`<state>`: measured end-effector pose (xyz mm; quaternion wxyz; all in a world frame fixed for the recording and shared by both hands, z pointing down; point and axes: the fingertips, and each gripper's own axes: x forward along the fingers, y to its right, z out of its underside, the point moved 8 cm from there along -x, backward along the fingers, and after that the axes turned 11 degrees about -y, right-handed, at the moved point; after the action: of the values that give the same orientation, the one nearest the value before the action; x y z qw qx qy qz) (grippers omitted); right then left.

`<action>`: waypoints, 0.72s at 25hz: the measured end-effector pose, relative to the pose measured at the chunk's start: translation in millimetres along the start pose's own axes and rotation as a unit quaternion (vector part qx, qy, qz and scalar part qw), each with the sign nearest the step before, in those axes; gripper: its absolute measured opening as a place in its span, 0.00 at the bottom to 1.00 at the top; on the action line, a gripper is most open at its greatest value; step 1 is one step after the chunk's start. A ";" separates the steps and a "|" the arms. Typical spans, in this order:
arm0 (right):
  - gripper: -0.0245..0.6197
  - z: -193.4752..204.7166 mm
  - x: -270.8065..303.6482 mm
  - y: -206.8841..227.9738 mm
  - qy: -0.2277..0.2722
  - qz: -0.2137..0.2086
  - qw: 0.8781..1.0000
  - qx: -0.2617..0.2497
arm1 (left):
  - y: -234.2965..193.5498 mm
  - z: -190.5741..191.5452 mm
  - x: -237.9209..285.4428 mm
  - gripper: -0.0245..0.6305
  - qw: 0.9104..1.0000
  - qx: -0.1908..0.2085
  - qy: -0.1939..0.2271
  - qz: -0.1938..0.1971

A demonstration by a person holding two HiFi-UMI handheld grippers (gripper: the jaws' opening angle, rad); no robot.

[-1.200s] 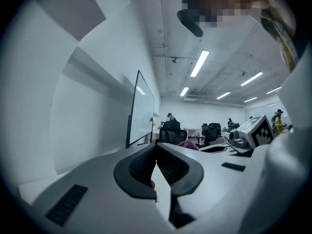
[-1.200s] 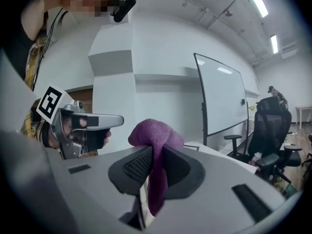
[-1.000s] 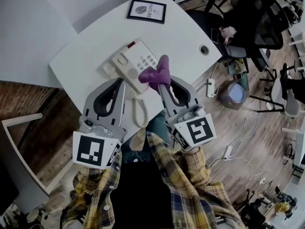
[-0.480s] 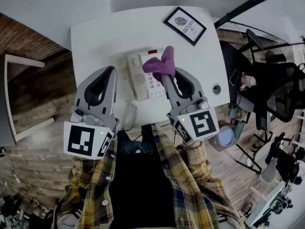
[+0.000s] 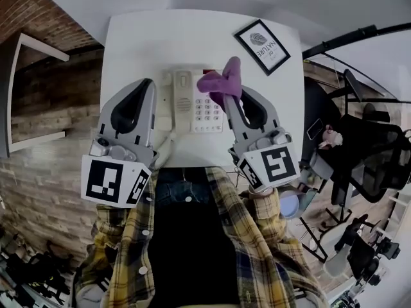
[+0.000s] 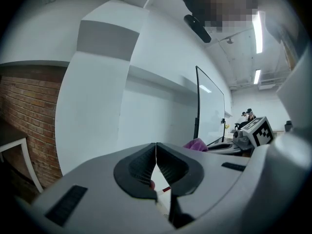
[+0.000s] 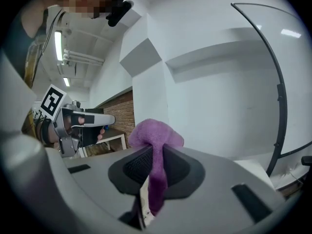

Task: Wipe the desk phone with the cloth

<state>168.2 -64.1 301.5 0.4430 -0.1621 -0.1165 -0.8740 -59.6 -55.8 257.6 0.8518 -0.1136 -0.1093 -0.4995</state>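
My right gripper (image 5: pixel 226 102) clamped on purple cloth (image 5: pixel 221 82), bunch poking past tips. Desk phone (image 5: pixel 191 101) beneath those tips, possibly touching cloth; hard to judge. My left gripper (image 5: pixel 150 85) jaws together, empty, phone just to its right.

**A:** What's the counter carrying?

**B:** On my feed it's a white counter (image 5: pixel 148 37) with rounded corners. A pale desk phone (image 5: pixel 192 104) lies flat on it, between my left claw (image 5: pixel 149 84) and right claw (image 5: pixel 228 100), with the handset on the left claw's side.

**A:** Anything else?

**B:** A black-framed picture (image 5: pixel 262 45) lies flat beyond the right claw, off to its right and apart from the phone. A pale cord (image 5: pixel 164 150) runs beside the left claw towards the near edge.
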 end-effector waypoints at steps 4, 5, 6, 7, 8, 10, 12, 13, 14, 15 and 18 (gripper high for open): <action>0.13 -5.7 1.6 -0.9 0.001 -0.010 1.000 -0.009 | 2.0 -1.4 -0.1 0.06 1.000 -0.002 0.006 -0.004; 0.13 -7.2 1.5 -1.9 0.001 -0.010 1.000 -0.011 | 2.4 -1.6 0.2 0.06 1.000 -0.003 0.008 -0.002; 0.13 -9.1 2.0 -3.4 0.002 -0.010 1.000 -0.014 | 2.2 -1.9 0.6 0.06 1.000 -0.004 0.010 0.001; 0.13 -11.3 3.6 -5.7 0.002 -0.010 1.000 -0.017 | 1.3 -2.2 1.2 0.06 1.000 -0.005 0.011 0.006; 0.13 -13.3 5.9 -8.5 0.002 -0.009 1.000 -0.019 | 0.0 -2.6 1.8 0.06 1.000 -0.005 0.012 0.011; 0.13 -16.1 9.6 -14.3 0.001 -0.009 1.000 -0.024 | -0.9 -3.4 3.3 0.06 1.000 -0.005 0.014 0.023; 0.13 -17.5 11.1 -17.4 0.001 -0.008 1.000 -0.027 | 0.5 -4.3 6.1 0.06 0.999 -0.002 0.016 0.033; 0.13 -17.7 11.6 -17.6 0.000 -0.007 1.000 -0.027 | 1.7 -4.6 7.5 0.06 0.999 0.001 0.017 0.036; 0.13 -17.5 12.6 -17.6 0.000 -0.006 1.000 -0.027 | 2.5 -4.8 8.5 0.06 0.999 0.003 0.018 0.037; 0.13 -17.2 14.0 -17.9 -0.001 -0.006 1.000 -0.027 | 2.7 -4.7 8.8 0.06 0.999 0.005 0.019 0.038; 0.13 -19.1 21.9 -23.2 -0.002 -0.005 1.000 -0.026 | -4.9 -5.2 5.1 0.06 0.999 0.002 0.023 0.042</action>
<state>133.7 -73.5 290.9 0.4338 -0.1750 -0.0955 -0.8787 -61.1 -63.9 254.6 0.8746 -0.1050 -0.0860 -0.4654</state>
